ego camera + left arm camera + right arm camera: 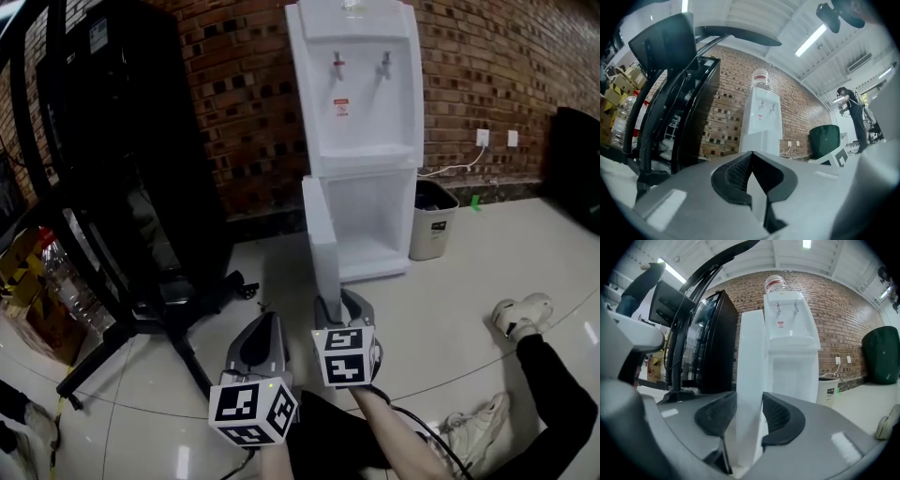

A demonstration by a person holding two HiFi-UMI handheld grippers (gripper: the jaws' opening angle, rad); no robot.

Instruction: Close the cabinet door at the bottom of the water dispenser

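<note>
Head view: a white water dispenser (pixel 361 103) stands against a brick wall. The cabinet door (pixel 323 239) at its bottom is swung wide open, pointing out toward the camera and seen almost edge-on. The empty white compartment (pixel 375 220) behind it is exposed. The right gripper (pixel 343 302) meets the door's free edge low down, with one finger on each side of the panel. The left gripper (pixel 267 323) is just beside it on the left, touching nothing. A small waste bin (pixel 433 220) stands right of the dispenser and a tall black cabinet (pixel 122 141) stands to the left.

Left gripper view: the left gripper (pixel 750 154) has its fingers clenched together with nothing between them. It points toward the brick wall, with the dispenser (pixel 761 122) far ahead.

Right gripper view: the door (pixel 750 380) rises as a white slab straight up between the fingers of the right gripper (pixel 749 401). The ribbed pads lie against both faces with no gap showing, so this reads as a grasp on the door's edge. The dispenser body (pixel 792 348) and its open compartment lie just beyond on the right.

Progress: the door is held but not yet closed. It has a long way to swing before it sits flush. What remains, in my judgement, is to swing it right, into the opening, then let go.
</note>
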